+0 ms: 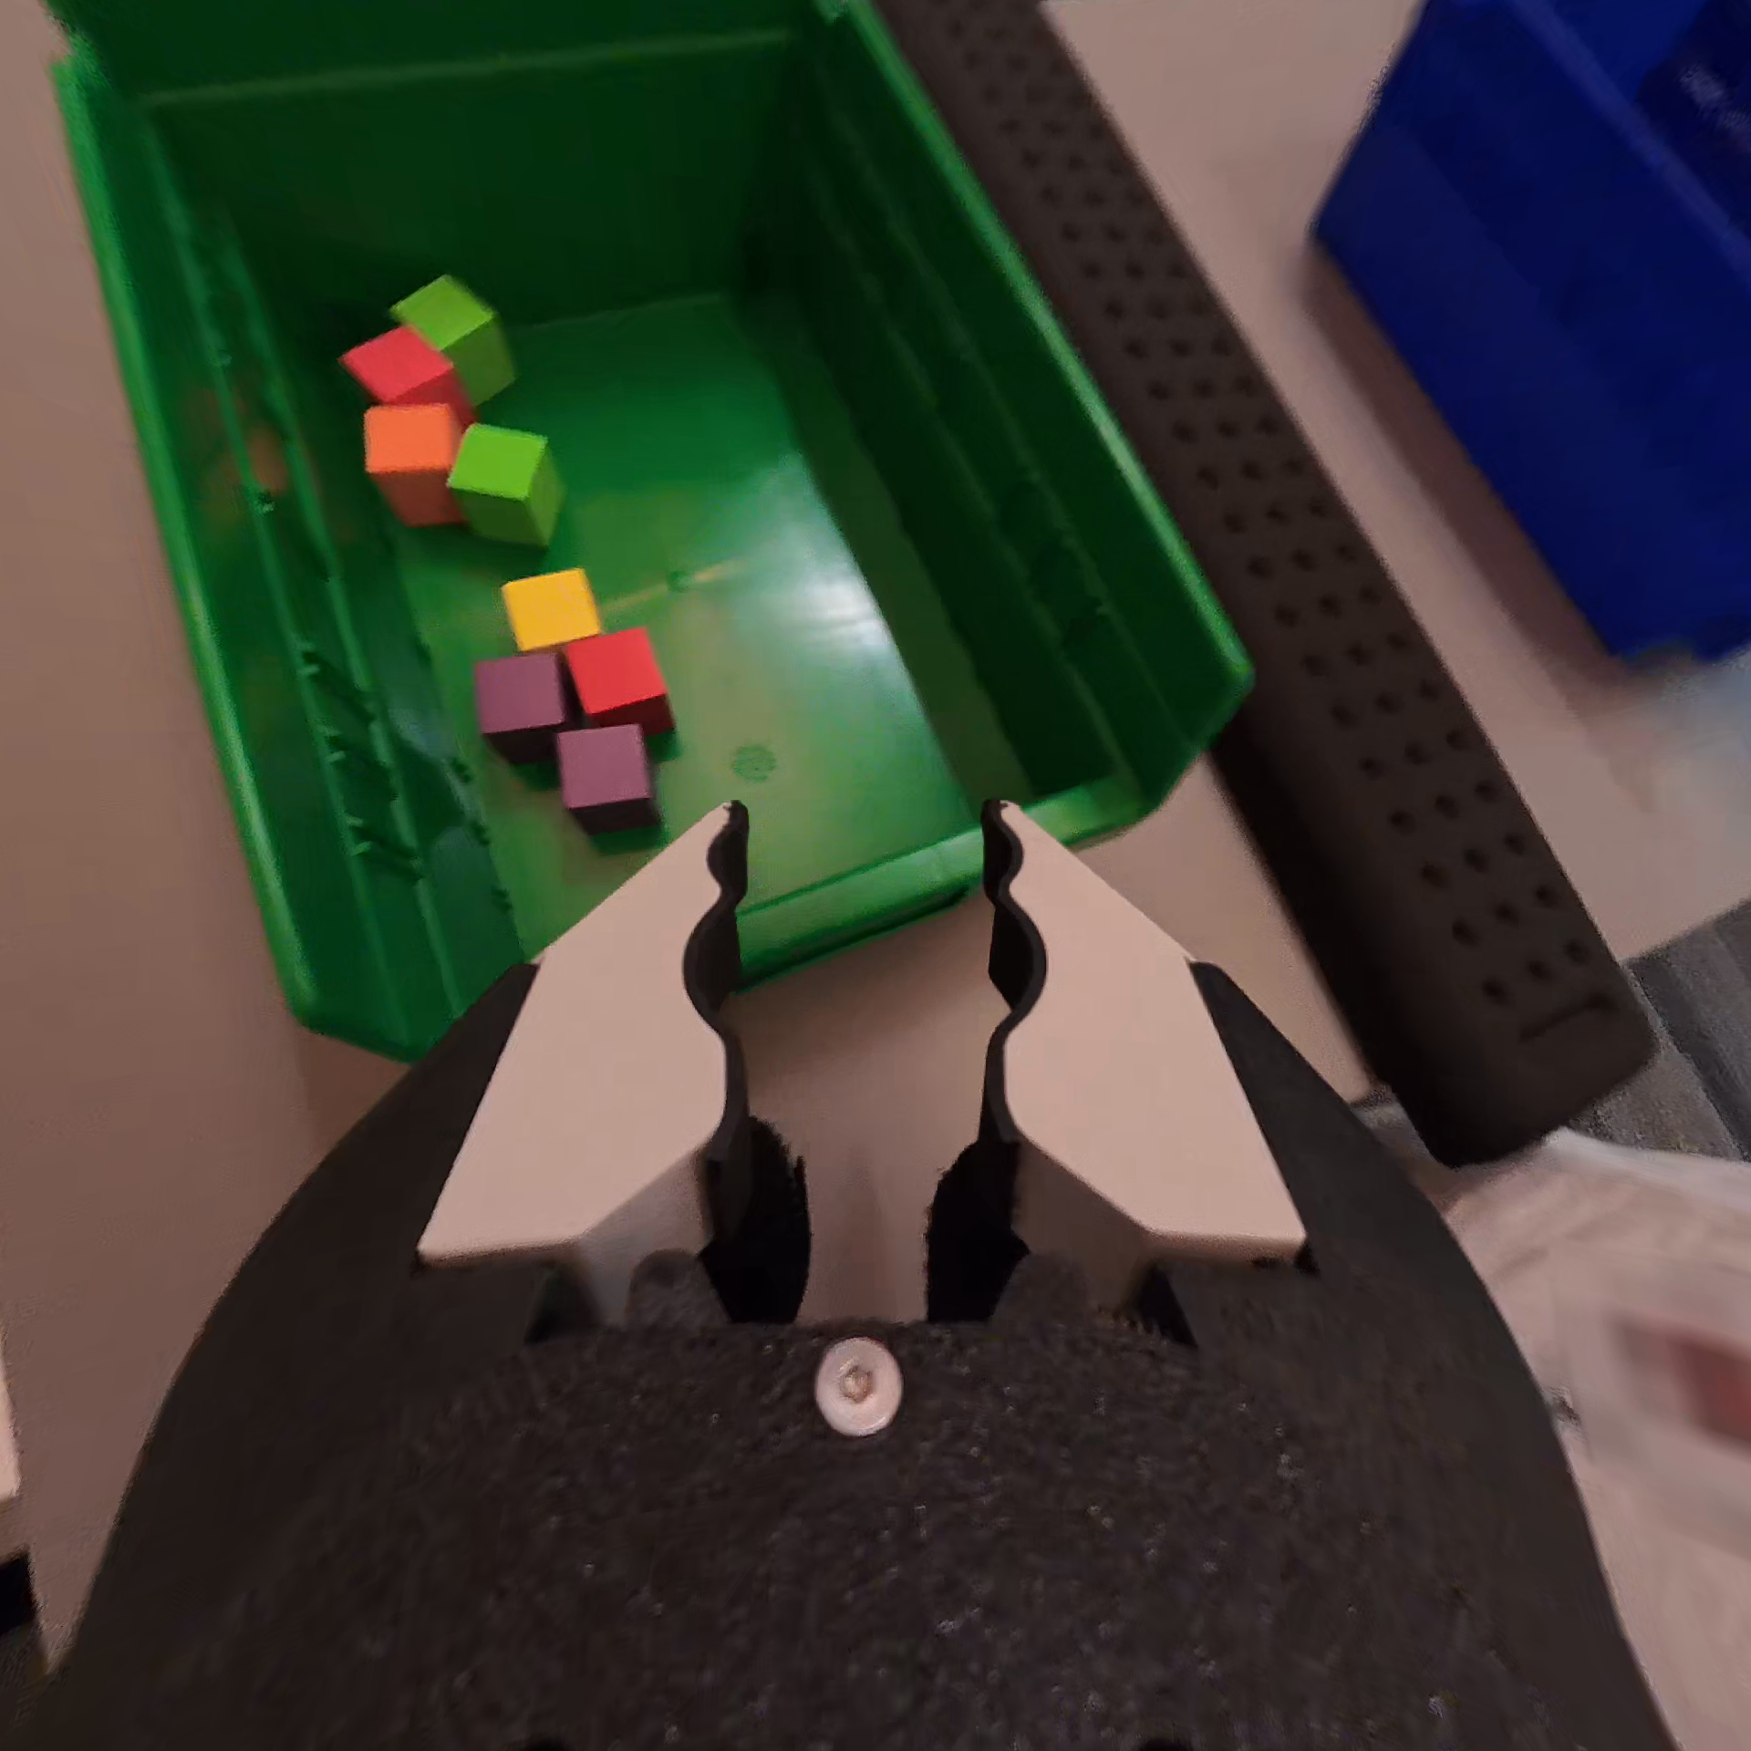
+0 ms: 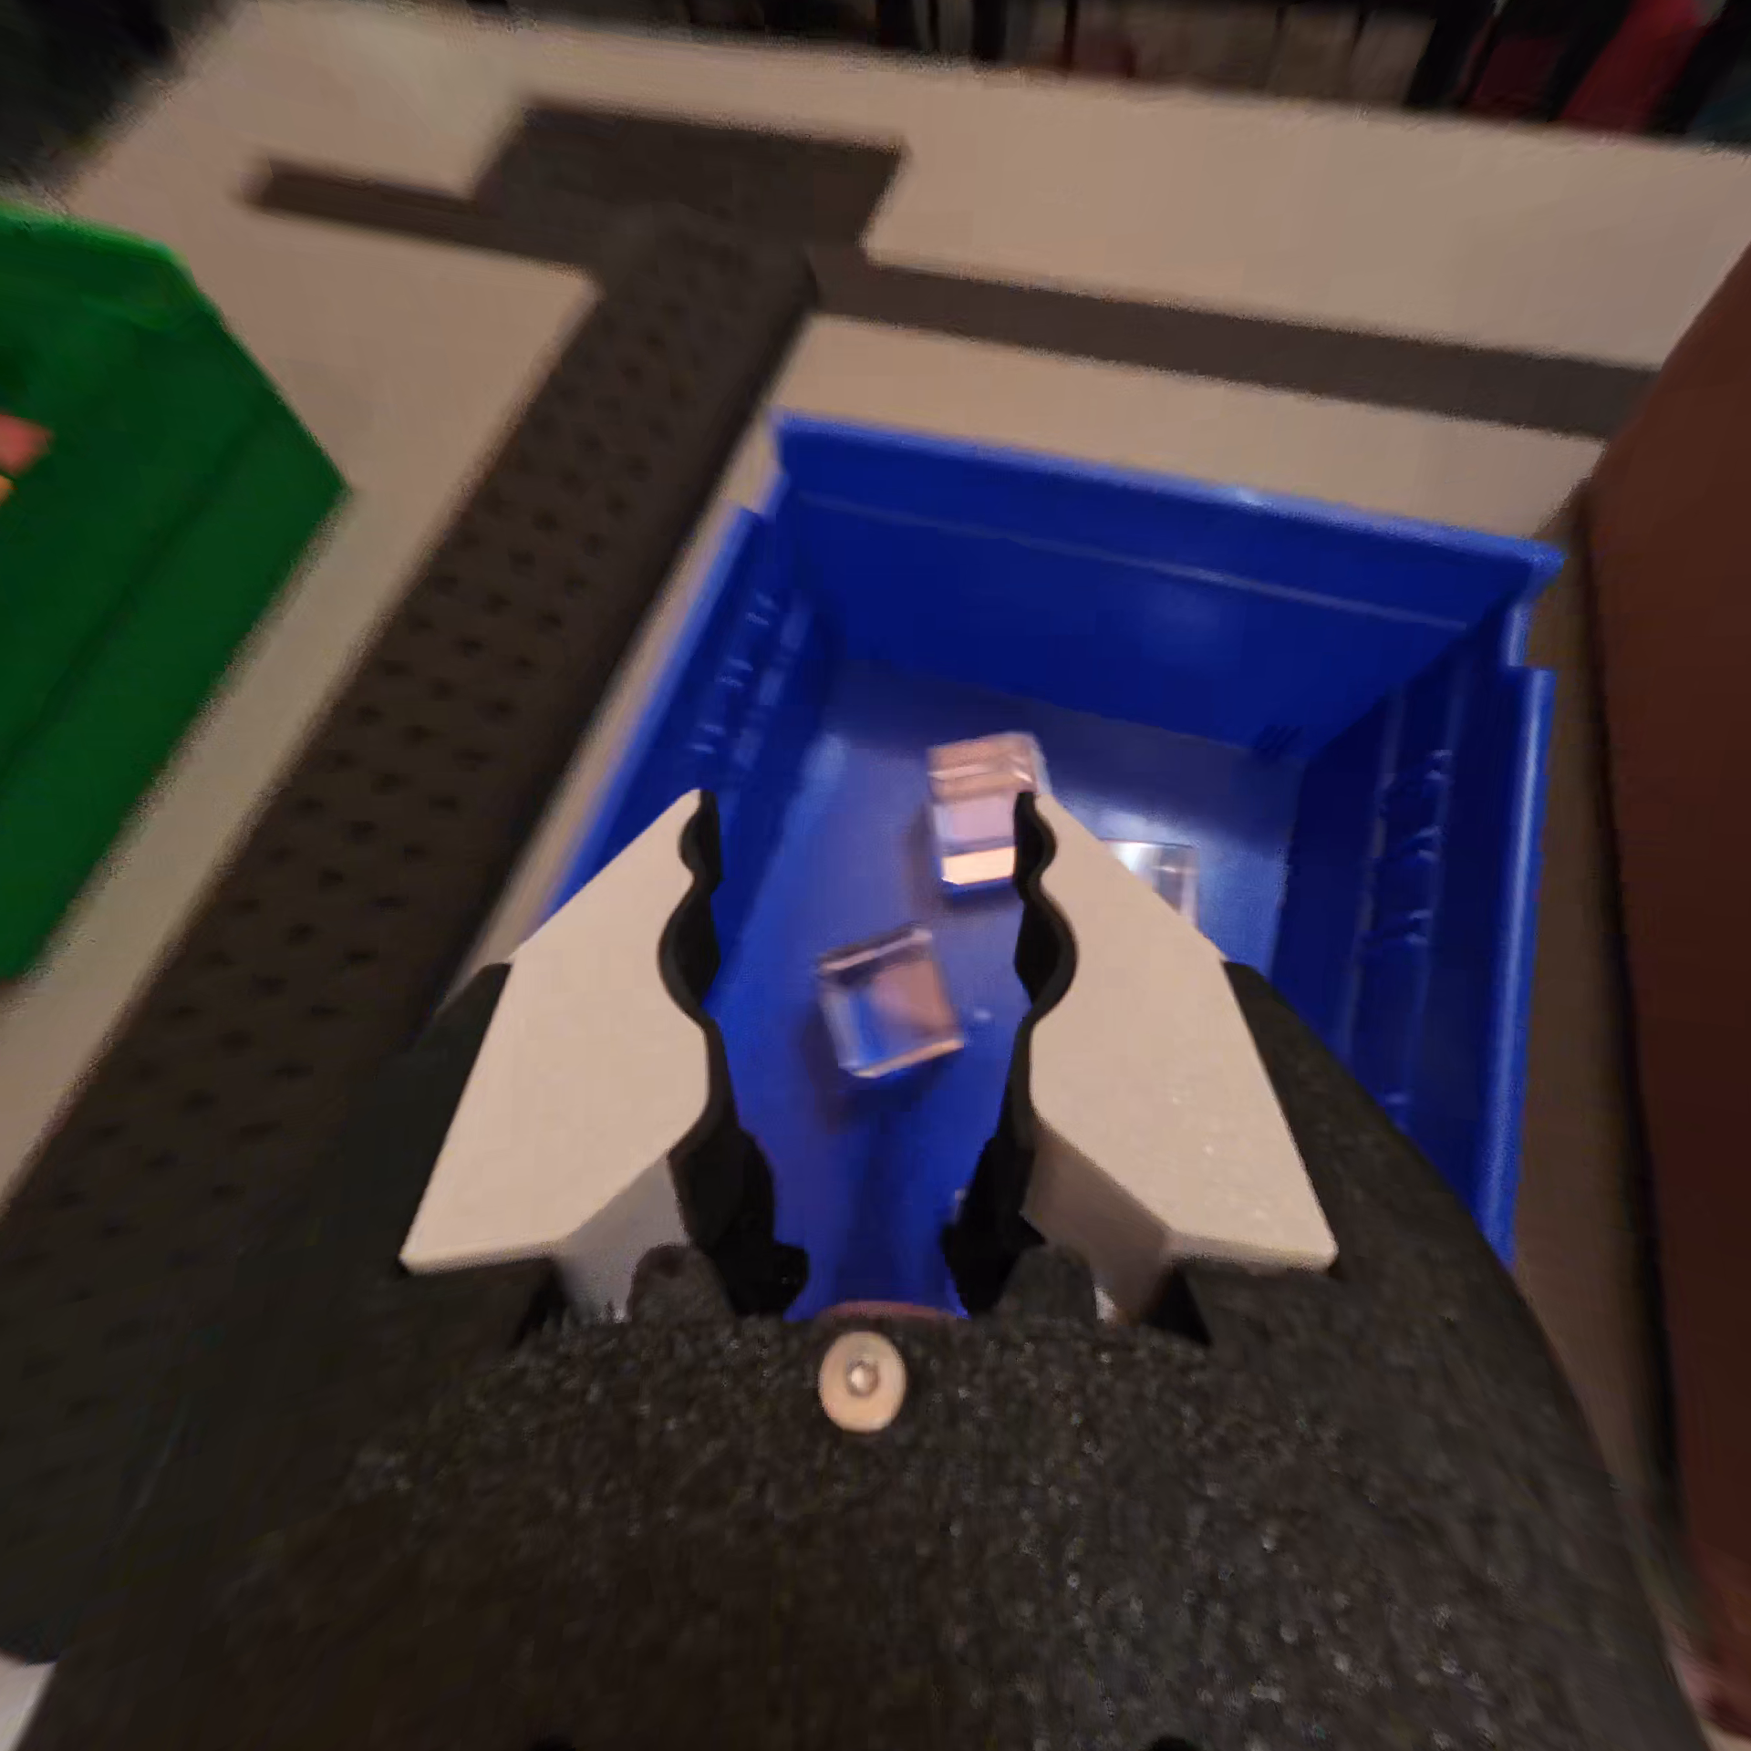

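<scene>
Here both hand-held grippers gape empty: left (image 1: 860, 807) over green bin (image 1: 1118, 531), right (image 2: 860, 801) over blue bin (image 2: 1090, 606).

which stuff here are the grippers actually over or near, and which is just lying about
Near the grippers:
- left gripper, open and empty, over the near rim of the green bin holding coloured cubes
- right gripper, open and empty, above the blue bin holding clear cubes

Lying about:
- black perforated strip between the bins
- table
</scene>
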The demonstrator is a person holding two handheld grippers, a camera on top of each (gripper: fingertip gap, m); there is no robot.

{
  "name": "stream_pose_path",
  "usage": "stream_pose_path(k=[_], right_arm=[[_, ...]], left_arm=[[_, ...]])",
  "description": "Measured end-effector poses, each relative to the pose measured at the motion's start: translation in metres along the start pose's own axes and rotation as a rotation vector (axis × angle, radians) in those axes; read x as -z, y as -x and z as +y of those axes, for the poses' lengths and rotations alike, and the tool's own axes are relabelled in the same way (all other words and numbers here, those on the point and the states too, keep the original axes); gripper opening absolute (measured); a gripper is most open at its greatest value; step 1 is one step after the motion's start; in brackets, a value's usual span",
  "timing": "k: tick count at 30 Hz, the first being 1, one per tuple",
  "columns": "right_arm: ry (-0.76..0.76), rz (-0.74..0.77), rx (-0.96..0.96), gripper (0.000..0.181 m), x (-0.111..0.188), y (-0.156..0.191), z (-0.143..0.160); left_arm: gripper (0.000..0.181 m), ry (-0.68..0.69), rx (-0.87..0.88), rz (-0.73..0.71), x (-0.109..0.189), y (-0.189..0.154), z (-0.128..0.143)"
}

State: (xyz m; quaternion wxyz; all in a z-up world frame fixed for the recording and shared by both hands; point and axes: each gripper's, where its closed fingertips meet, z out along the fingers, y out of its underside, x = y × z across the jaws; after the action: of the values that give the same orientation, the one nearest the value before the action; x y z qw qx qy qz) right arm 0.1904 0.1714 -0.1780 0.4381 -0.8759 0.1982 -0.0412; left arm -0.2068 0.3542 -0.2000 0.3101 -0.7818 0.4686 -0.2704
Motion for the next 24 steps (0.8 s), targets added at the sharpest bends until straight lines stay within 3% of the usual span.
stream_pose_path(k=[4,7,11,15,20,22,24], right_arm=[[-0.256,-0.207,-0.095,0.054,0.059,0.083,-0.012],[-0.257,-0.351,-0.111,0.055,0.077,0.139,0.010],[-0.214,-0.472,-0.056,0.055,0.090,0.188,0.037],[-0.150,-0.585,0.018,0.055,0.099,0.220,0.064],[-0.115,-0.659,0.026,0.054,0.107,0.234,0.082],[-0.112,-0.678,0.008,0.054,0.110,0.234,0.083],[-0.112,-0.690,0.011,0.054,0.111,0.233,0.083]], left_arm=[[0.051,0.123,0.110,-0.109,-0.028,0.032,0.001],[0.051,0.234,0.066,-0.247,-0.047,0.059,0.008],[0.051,0.399,0.019,-0.335,-0.065,0.072,0.023],[0.050,0.456,-0.016,-0.394,-0.079,0.079,0.023],[0.048,0.535,0.009,-0.418,-0.088,0.090,0.031],[0.031,0.552,0.020,-0.394,-0.090,0.090,0.033],[0.031,0.567,0.042,-0.364,-0.090,0.090,0.033]])
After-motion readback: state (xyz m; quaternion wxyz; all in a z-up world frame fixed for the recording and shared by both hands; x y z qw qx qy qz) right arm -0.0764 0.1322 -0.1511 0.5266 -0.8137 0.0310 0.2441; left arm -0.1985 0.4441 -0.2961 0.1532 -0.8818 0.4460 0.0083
